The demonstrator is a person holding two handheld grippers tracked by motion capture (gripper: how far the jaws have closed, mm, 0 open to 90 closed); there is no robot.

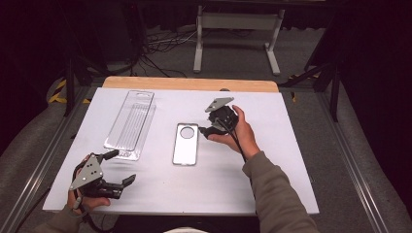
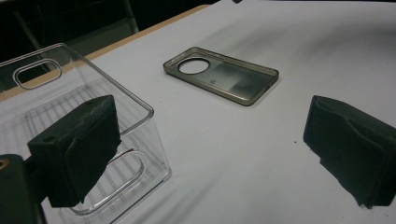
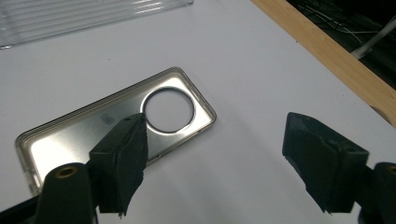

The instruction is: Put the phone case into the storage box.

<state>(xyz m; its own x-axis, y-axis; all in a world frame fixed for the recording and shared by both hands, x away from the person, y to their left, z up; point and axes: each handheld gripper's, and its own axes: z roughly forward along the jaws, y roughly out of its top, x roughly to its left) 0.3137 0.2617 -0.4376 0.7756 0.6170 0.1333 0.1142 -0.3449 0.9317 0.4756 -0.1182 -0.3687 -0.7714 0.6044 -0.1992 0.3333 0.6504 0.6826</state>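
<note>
A clear phone case (image 1: 185, 143) with a round camera hole lies flat near the middle of the white table; it also shows in the left gripper view (image 2: 224, 77) and the right gripper view (image 3: 93, 135). My right gripper (image 1: 207, 122) hovers just right of the case's camera end, open (image 3: 224, 168); one jaw stands over the case's rim by the hole and the other over bare table. My left gripper (image 1: 121, 167) rests at the front left, open with nothing between its jaws (image 2: 210, 149). One of its jaws stands in front of the clear plastic package (image 2: 93, 135).
The long clear plastic package (image 1: 130, 124) lies left of the case, reaching toward the back. A wooden strip (image 1: 189, 84) edges the table's far side. The white tabletop (image 1: 272, 160) spreads to the right and front, with cables and a metal frame on the floor beyond.
</note>
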